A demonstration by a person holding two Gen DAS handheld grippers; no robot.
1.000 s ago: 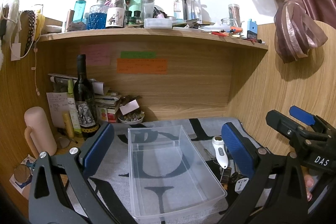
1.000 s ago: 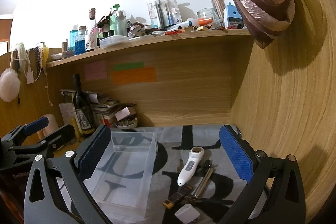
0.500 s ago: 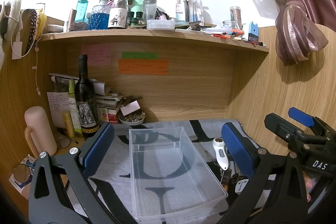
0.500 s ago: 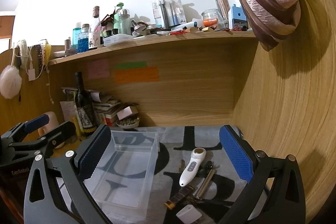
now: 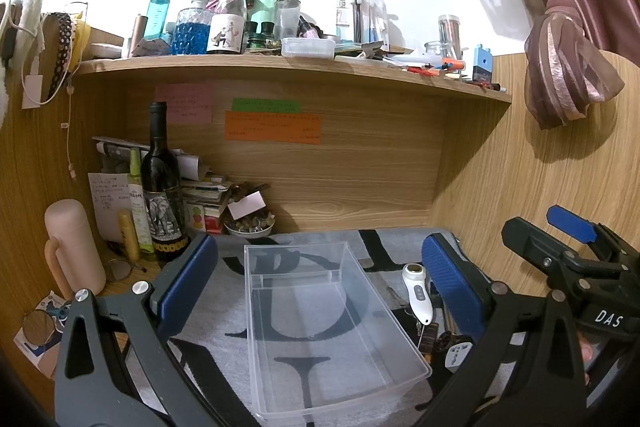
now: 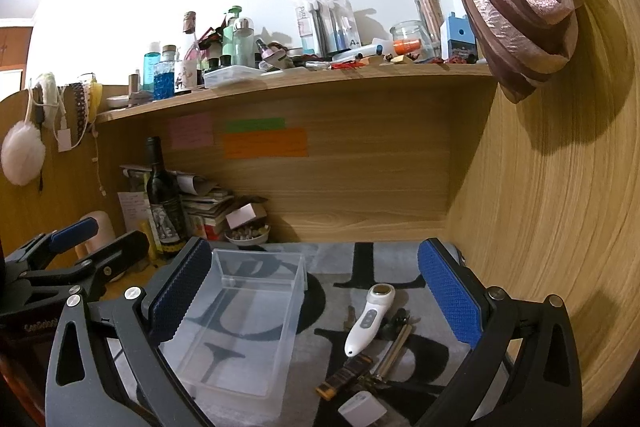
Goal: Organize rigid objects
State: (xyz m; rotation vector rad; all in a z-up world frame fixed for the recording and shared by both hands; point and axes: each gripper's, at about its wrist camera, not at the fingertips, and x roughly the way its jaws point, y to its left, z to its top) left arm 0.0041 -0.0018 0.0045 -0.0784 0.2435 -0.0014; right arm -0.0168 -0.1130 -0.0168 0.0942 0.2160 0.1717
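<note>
Clutter of small rigid things, a white handheld device (image 6: 367,319), a dark bar (image 6: 345,376) and a white block (image 6: 362,407), lay on the patterned mat (image 6: 400,263) near the desk's right edge, just beside the empty clear bin (image 6: 244,323). Both the right gripper (image 6: 316,295) and left gripper (image 5: 316,279) hung spread, holding nothing. Because the items overlap, a careless pinch could drag neighbours or nudge the light bin.
</note>
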